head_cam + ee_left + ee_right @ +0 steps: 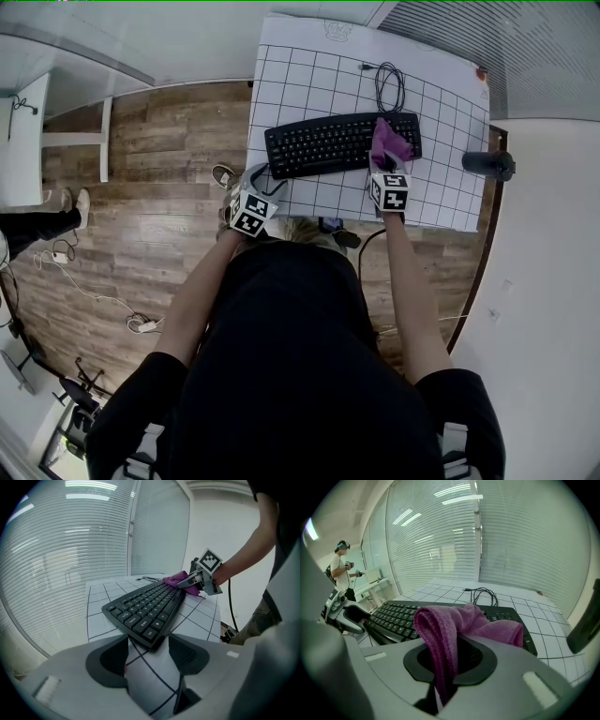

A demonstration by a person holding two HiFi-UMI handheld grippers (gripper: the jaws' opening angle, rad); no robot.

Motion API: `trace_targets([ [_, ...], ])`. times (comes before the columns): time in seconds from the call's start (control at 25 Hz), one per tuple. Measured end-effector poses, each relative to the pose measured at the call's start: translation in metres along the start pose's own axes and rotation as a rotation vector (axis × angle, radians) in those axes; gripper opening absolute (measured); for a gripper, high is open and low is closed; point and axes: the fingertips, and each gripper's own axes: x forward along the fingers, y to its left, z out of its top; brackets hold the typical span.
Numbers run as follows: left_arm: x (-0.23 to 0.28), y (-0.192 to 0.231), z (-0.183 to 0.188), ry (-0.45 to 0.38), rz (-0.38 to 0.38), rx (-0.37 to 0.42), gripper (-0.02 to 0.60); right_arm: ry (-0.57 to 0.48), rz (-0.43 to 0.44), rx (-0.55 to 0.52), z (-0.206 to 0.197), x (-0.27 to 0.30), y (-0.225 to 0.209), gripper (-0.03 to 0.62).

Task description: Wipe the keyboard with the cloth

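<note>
A black keyboard [342,142] lies across a white gridded mat [441,202]. Its right end is partly covered by a purple cloth [389,145], and my right gripper [387,169] is shut on that cloth. In the right gripper view the cloth [454,625] hangs folded between the jaws over the keyboard [393,618]. My left gripper [258,187] stands open at the keyboard's left front corner. In the left gripper view that corner of the keyboard [147,609] reaches just between the spread jaws of the left gripper [150,656]. The pads do not visibly touch it.
The keyboard's coiled cable [389,84] lies on the mat behind it. A dark cylindrical object [487,164] sits at the table's right edge. The mat's front edge runs close to both grippers. Another person [342,569] stands far off to the left by a white desk.
</note>
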Motion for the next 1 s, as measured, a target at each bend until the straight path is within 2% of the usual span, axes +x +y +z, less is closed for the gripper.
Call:
trace_targets([
  [1.0, -0.001, -0.001, 0.001, -0.009, -0.002, 0.005, 0.249, 0.0, 0.04, -0.025, 0.004, 0.004, 0.035, 0.057],
])
